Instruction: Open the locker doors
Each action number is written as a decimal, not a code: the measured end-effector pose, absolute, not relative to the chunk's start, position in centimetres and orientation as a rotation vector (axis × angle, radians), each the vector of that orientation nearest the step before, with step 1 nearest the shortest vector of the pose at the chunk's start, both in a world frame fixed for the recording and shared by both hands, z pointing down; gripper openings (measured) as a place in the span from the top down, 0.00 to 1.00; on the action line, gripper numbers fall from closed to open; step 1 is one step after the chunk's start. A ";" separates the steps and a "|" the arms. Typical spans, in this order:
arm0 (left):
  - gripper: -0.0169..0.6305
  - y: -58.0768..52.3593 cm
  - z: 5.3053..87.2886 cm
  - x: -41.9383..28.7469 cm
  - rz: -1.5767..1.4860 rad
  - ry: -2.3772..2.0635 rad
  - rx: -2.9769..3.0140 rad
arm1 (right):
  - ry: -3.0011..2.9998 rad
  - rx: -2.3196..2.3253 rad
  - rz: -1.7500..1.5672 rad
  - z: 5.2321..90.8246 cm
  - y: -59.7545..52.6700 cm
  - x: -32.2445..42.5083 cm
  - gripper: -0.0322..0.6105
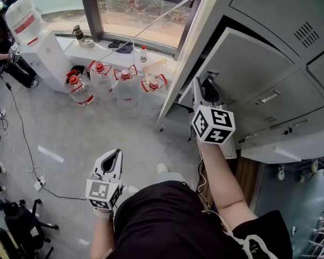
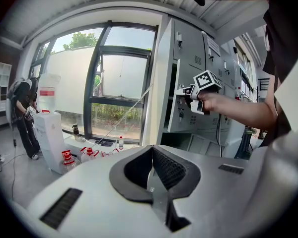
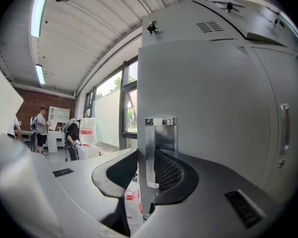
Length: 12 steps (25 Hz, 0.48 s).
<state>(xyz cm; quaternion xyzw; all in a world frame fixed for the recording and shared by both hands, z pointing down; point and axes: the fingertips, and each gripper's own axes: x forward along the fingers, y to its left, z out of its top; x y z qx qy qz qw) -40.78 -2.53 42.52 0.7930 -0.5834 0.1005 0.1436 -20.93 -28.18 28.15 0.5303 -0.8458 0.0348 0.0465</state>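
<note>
Locker door (image 1: 248, 63): grey, swung partly out from the bank of lockers (image 1: 291, 15), at 2 o'clock in the head view.
Handle (image 3: 161, 143): upright chrome strip on the door's free edge, standing between the right gripper's jaws.
Right gripper (image 1: 202, 88): at 2 o'clock on an outstretched arm. Its jaws pinch the door's edge at the handle, one jaw on each face of the door.
Left gripper (image 1: 114, 154): at 8 o'clock, low beside the person's body and well apart from the lockers. Its jaws are pressed together with nothing between them.
Water bottles (image 1: 124, 82): a row of clear jugs with red caps on the floor at 11 o'clock, just below the window (image 1: 140, 15).
Water dispenser (image 1: 43, 58): white, at 10 o'clock, with an upturned bottle on top.
Bystander (image 1: 2, 53): in dark clothes at the far left edge, beside the dispenser.
</note>
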 end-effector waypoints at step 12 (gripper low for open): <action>0.95 1.8 42.4 -41.4 0.289 -1.565 2.384 | -2.521 1.725 0.117 28.0 -22.0 -18.7 0.74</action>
